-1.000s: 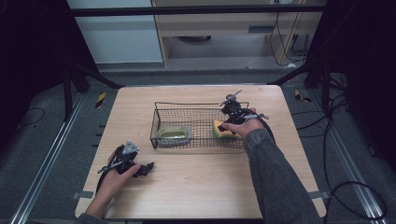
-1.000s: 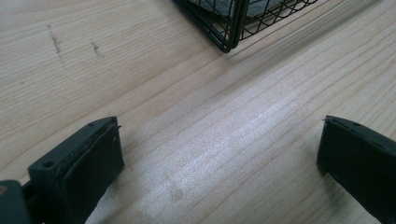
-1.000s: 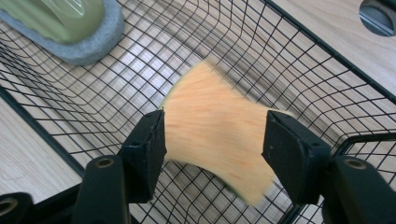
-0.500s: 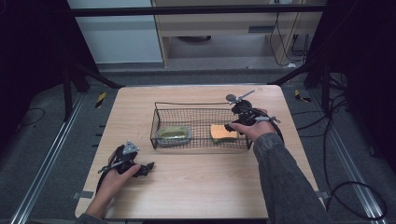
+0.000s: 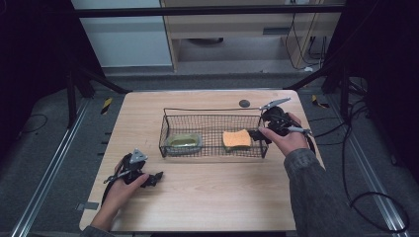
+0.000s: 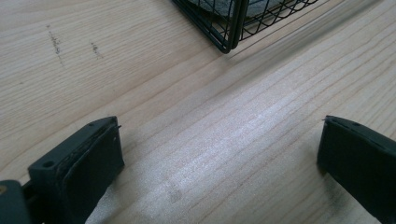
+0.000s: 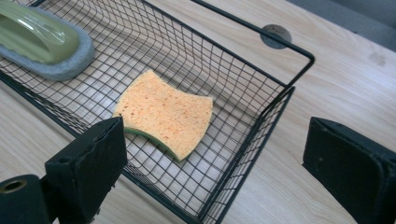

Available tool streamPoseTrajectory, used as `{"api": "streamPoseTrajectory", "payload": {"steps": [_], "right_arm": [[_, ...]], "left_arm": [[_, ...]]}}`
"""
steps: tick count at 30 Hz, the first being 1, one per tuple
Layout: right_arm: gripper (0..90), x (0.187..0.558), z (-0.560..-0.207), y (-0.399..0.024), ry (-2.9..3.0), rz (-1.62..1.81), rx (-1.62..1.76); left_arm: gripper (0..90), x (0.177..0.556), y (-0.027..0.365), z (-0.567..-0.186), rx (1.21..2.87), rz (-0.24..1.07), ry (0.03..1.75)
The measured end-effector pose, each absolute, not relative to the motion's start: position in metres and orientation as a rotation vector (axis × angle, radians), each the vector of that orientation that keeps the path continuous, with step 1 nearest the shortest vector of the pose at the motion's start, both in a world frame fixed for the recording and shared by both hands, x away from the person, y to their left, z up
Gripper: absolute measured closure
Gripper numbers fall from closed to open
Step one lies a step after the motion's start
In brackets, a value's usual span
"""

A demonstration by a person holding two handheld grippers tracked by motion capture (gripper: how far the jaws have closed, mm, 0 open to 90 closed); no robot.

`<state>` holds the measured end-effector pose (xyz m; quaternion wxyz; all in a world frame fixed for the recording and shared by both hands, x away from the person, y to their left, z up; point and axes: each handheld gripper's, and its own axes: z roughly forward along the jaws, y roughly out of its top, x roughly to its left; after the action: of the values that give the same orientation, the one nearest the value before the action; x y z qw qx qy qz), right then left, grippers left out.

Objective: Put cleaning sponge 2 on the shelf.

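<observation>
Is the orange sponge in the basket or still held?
In, released. The orange sponge lies flat on the wire basket floor; right gripper jaws, just opening, stand empty.

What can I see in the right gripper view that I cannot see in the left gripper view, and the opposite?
Right gripper view: the orange sponge lying flat in the basket, the green-handled scrubber, a dark round spot on the table. Left gripper view: small dark marks on the wood. Both: the wire basket, the wooden table, and open jaws holding nothing.
</observation>
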<state>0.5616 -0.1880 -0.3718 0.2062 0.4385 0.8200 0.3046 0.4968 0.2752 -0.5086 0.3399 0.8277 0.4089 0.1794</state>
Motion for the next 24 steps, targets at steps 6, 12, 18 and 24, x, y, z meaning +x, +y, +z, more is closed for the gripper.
{"api": "streamPoseTrajectory", "payload": {"steps": [6,12,18,24], "right_arm": [[8.2,0.553,-0.372,-0.196,2.255,0.861,1.202],[8.8,0.545,-0.379,-0.207,2.220,0.860,1.237],[9.4,0.542,-0.381,-0.218,2.195,0.857,1.251],[8.7,0.534,-0.384,-0.231,2.157,0.858,1.250]], "left_arm": [[0.0,0.497,0.275,-0.509,2.154,0.467,1.065],[0.0,0.496,0.275,-0.509,2.154,0.468,1.065],[0.0,0.496,0.275,-0.509,2.154,0.468,1.065],[0.0,0.496,0.275,-0.509,2.154,0.468,1.065]]}}
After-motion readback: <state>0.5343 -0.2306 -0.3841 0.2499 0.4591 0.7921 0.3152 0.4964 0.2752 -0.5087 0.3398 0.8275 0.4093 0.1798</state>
